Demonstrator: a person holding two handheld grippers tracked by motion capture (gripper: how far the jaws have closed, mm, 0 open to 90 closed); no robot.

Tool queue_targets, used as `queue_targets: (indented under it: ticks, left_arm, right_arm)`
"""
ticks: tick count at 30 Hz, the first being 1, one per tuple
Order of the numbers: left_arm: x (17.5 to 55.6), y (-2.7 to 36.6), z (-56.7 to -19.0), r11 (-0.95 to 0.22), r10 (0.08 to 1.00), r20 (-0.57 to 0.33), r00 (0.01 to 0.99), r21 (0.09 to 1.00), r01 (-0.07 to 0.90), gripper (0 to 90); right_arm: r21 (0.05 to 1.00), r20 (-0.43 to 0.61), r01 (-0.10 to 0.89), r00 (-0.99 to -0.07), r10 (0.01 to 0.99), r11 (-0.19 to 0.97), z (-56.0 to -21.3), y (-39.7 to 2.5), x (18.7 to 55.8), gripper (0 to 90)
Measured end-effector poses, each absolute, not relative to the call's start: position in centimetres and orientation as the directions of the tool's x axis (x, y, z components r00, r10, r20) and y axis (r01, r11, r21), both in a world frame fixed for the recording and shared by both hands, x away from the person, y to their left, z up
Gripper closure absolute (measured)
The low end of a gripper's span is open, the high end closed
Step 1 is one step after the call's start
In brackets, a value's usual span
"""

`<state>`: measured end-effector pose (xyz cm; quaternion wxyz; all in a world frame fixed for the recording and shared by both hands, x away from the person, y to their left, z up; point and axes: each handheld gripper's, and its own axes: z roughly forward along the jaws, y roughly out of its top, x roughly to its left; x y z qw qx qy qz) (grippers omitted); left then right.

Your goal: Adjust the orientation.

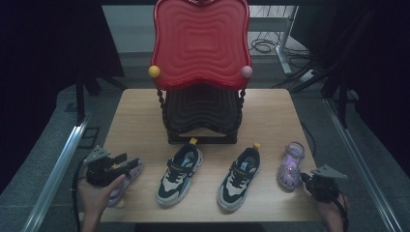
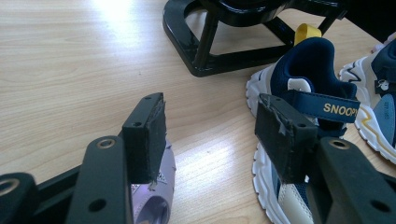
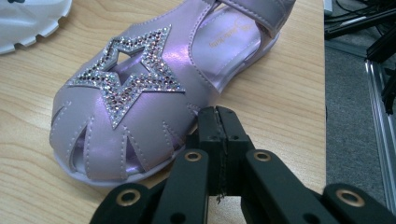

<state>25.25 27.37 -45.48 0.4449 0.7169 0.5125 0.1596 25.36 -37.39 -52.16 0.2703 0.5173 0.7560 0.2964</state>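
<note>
A pair of navy and cream sneakers stands side by side near the table's front: the left sneaker [image 1: 179, 175] and the right sneaker [image 1: 239, 179]. One purple sandal [image 1: 117, 194] lies at the front left, partly hidden under my left gripper [image 1: 129, 165]. My left gripper [image 2: 210, 121] is open above the wood, with that sandal [image 2: 156, 198] under its left jaw and the left sneaker [image 2: 306, 88] beside the right jaw. The other purple sandal [image 1: 290, 165], with a glitter star [image 3: 135, 74], lies at the front right. My right gripper [image 3: 218, 114] is shut and empty, tips against that sandal's side.
A two-tier shoe rack stands at the table's middle back, its red top shelf [image 1: 200, 43] over a black lower shelf [image 1: 203, 113]; its black base [image 2: 219, 51] is close ahead of the left gripper. The table's right edge [image 3: 322, 93] runs just beside the right sandal.
</note>
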Motion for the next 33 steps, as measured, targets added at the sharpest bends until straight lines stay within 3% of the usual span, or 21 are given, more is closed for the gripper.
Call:
queue_targets:
  ticks: [33]
  left_arm:
    - [25.0, 27.4, -45.3, -0.068, 0.866, -0.252, 0.431, 0.796, 0.602, 42.1]
  right_arm:
    - [0.690, -0.092, 0.626, -0.421, 0.902, 0.363, -51.5, -35.8, 25.3, 90.0]
